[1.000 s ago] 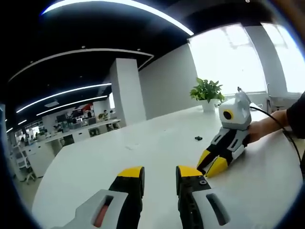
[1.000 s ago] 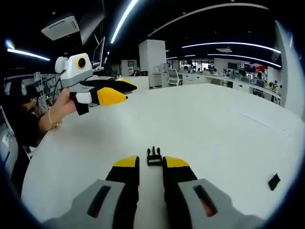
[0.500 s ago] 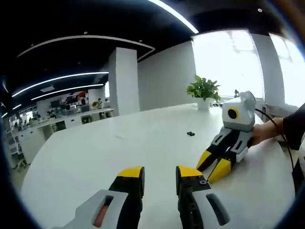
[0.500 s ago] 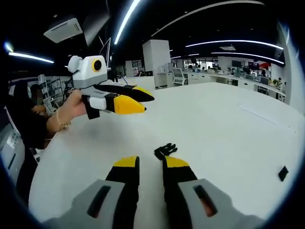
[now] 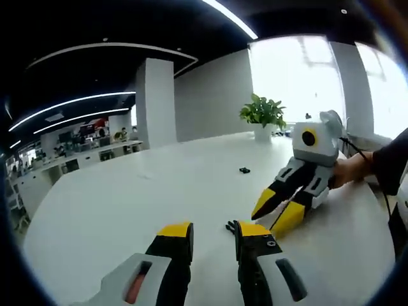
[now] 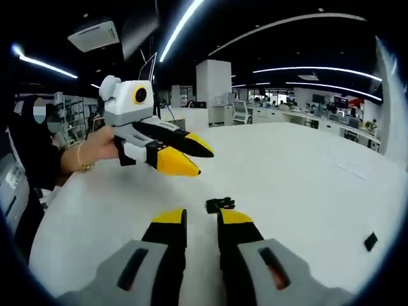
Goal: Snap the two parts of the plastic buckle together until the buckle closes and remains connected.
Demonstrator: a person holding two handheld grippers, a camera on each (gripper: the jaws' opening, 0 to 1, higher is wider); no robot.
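A small black buckle part [image 6: 220, 204] lies on the white table [image 6: 306, 185], just beyond my right gripper's [image 6: 201, 218] yellow tips; those jaws stand open with nothing between them. The same part [image 5: 229, 225] shows beside the right fingertip of my left gripper [image 5: 214, 231], which is open and holds nothing. The second black buckle part [image 6: 370, 241] lies far to the right, and farther out on the table in the left gripper view [image 5: 244, 170]. The left gripper [image 6: 194, 160] hovers above and left of the near part. The right gripper [image 5: 275, 213] points down at the table, its jaws apart.
A person's hand [image 6: 95, 150] holds the left gripper, and another hand [image 5: 347, 171] holds the right one. A potted plant [image 5: 262, 113] stands at the table's far edge by the window. Office desks and a white pillar [image 5: 155, 102] lie beyond the table.
The two grippers have drawn closer together over the near buckle part. That part has come into the left gripper view beside the right fingertip. Both grippers stay open.
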